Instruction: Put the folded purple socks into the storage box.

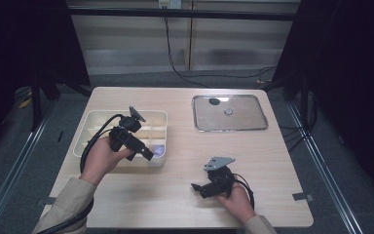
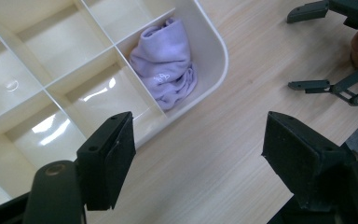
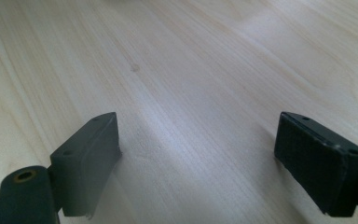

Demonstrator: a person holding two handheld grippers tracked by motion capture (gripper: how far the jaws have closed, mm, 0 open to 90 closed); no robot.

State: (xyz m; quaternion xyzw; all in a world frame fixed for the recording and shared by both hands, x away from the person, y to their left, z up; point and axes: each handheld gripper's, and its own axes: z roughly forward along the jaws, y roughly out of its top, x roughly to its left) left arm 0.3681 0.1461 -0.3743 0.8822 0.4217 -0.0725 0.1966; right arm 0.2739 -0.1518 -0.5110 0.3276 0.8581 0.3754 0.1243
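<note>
A folded lilac cloth (image 2: 165, 63) lies in the near right corner compartment of a white divided tray (image 1: 95, 124); in the high view the cloth (image 1: 159, 149) shows as a small pale purple patch. My left gripper (image 1: 146, 153) hovers over that corner of the tray, its jaws wide open and empty, and in its own view the left gripper (image 2: 198, 161) hangs above the tray's rim (image 2: 214, 74) and bare wood. My right gripper (image 1: 197, 187) rests low over the table near the front, open, with only wood between its jaws (image 3: 198, 158). The right gripper (image 2: 314, 46) also appears at the top right of the left gripper view.
A shiny metal tray (image 1: 246, 124) lies at the back right of the wooden table (image 1: 185, 161), holding a small round silvery thing (image 1: 228, 111) and a dark one (image 1: 215, 102). The white tray's other compartments (image 2: 51, 46) look bare. Cables trail from both grippers.
</note>
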